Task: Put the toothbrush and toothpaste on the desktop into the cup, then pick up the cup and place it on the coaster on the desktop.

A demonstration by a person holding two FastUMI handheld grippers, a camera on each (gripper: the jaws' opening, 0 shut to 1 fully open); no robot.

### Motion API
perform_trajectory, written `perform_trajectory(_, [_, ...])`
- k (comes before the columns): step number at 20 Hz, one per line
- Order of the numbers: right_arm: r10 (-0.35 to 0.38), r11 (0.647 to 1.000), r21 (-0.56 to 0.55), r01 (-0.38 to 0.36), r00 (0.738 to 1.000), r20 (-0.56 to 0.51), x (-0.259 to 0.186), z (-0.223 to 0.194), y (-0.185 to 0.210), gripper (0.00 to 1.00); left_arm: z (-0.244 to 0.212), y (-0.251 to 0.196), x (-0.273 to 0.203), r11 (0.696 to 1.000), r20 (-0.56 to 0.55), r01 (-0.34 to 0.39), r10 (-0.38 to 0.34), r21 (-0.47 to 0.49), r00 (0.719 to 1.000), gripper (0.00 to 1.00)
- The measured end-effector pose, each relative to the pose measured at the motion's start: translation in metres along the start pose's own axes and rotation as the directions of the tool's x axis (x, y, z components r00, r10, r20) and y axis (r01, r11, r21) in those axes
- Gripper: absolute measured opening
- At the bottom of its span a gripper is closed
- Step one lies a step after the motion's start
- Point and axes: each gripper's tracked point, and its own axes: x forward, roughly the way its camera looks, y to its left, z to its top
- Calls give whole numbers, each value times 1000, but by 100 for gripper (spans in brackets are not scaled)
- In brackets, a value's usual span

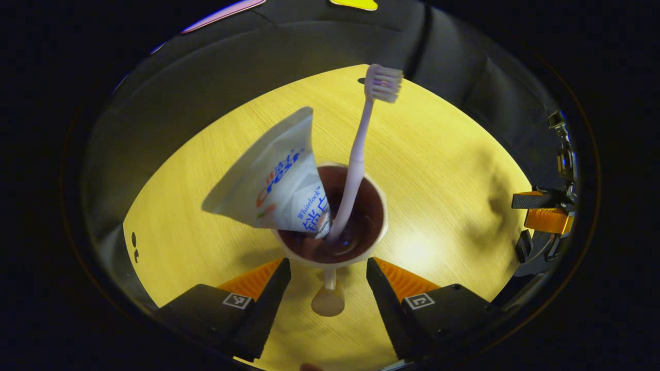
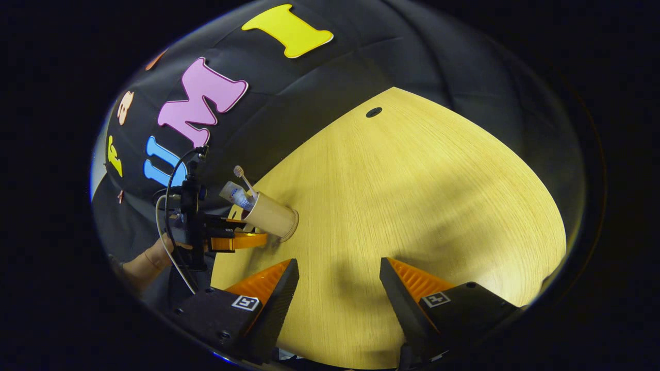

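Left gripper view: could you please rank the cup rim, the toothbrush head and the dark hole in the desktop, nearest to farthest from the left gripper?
1. Cup rim, just ahead between the fingers.
2. Toothbrush head, raised above the cup.
3. Dark hole, at the desktop's far edge.

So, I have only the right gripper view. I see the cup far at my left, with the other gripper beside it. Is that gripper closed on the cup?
Observer: No. In the left gripper view the left gripper is open. Its fingers stand apart at the near side of the cup, one on each side of the handle, and they do not press on anything.
Operator: Good. The two items are very small for me. How do they sit in the cup?
Observer: The toothpaste has its cap end down in the cup and leans out over the rim. The toothbrush stands next to it with its bristles up.
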Motion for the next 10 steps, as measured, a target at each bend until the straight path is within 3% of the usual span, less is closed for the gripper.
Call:
perform_trajectory(6, [-1,1000,-21,1,1000,-1,3,-1,15,97,-4,6,-35,999,92,-12,16,-42,996,92])
perform_trajectory(10, [1,999,-42,-2,1000,-5,4,-3,33,98,-18,13,-68,992,159,-12,33,-126,987,92])
